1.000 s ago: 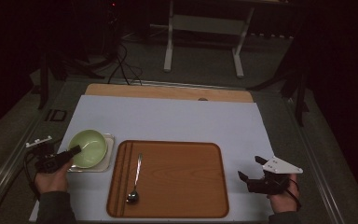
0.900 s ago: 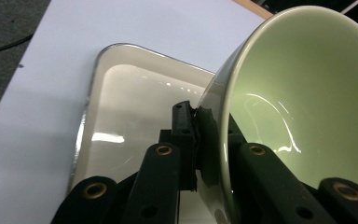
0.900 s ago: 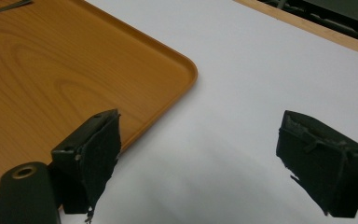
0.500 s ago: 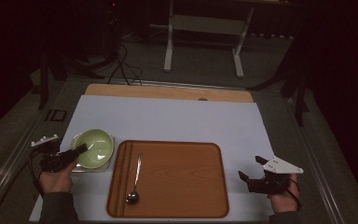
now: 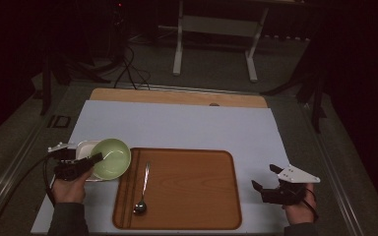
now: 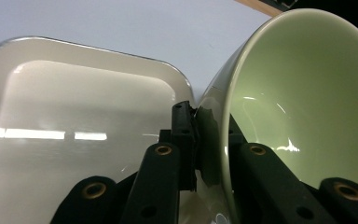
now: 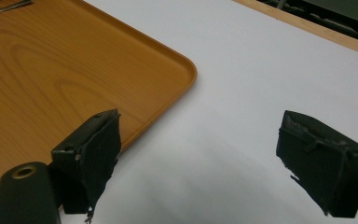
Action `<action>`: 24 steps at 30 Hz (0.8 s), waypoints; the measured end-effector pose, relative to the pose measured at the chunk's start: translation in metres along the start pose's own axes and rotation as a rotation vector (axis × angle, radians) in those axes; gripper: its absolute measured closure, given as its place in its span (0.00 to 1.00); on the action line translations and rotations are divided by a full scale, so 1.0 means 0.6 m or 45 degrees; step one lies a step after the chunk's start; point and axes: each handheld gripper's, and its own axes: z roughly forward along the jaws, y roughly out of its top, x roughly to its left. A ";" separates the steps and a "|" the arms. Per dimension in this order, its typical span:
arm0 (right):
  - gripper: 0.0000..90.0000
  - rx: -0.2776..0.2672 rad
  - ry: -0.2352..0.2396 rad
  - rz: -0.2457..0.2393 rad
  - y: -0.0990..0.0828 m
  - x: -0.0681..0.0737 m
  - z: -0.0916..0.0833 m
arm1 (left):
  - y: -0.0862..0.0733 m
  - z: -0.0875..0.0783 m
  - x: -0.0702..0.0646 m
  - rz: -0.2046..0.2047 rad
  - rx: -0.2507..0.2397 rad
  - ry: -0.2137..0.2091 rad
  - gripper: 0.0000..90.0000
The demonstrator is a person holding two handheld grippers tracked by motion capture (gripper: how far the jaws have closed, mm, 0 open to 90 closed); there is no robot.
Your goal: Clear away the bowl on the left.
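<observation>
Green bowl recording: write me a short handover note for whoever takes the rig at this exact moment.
Left gripper: shut on the rim of the green bowl, one jaw inside, one outside; the bowl is tilted over the white dish, left of the wooden tray.
Right gripper: open, holding nothing, over the white mat by the tray's right edge.
Spoon lies on the tray's left part.
Done: bowl gripped.
Left: probably setting the bowl down, perhaps on the tray; its destination isn't evident.
</observation>
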 end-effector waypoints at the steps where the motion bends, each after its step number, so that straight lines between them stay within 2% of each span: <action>1: 0.15 -0.001 0.000 0.000 0.000 0.000 0.000 | -0.001 0.002 -0.003 0.003 0.005 -0.007 0.93; 12: 0.15 0.002 0.001 0.003 0.000 0.000 0.000 | -0.009 0.023 -0.038 0.066 0.065 -0.036 0.92; 24: 0.15 -0.004 0.000 0.002 0.000 -0.001 0.000 | -0.019 0.045 -0.084 0.119 0.126 -0.109 0.92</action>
